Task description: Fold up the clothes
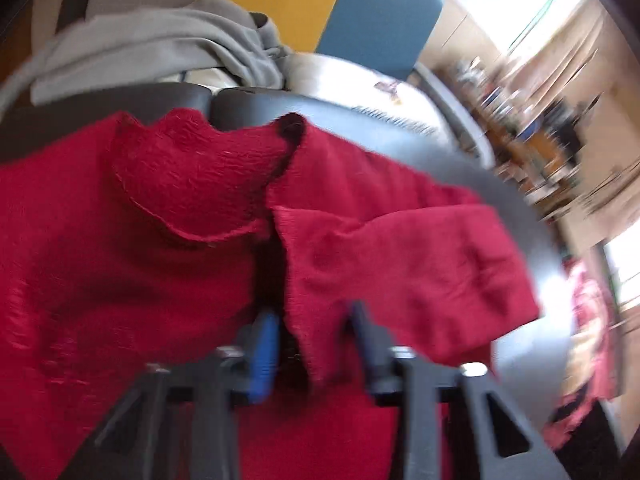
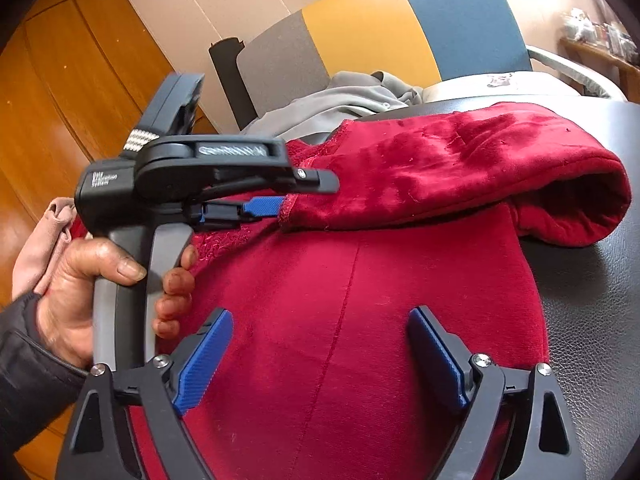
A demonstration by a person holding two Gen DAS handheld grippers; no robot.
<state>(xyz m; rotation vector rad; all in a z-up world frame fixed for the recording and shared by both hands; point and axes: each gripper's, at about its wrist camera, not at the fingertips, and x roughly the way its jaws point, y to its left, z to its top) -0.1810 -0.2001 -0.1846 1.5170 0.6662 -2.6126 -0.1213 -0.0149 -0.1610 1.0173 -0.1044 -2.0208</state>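
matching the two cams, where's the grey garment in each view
Left wrist view: grey garment at upper left, beyond the red garment.
Right wrist view: upper centre, behind the red garment.
Shared landmark: the yellow and blue chair back behind it.

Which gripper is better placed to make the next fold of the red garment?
Probably the left. The left gripper is closed on the sleeve edge, ready to carry it. The right gripper hovers open over the red garment, holding nothing.
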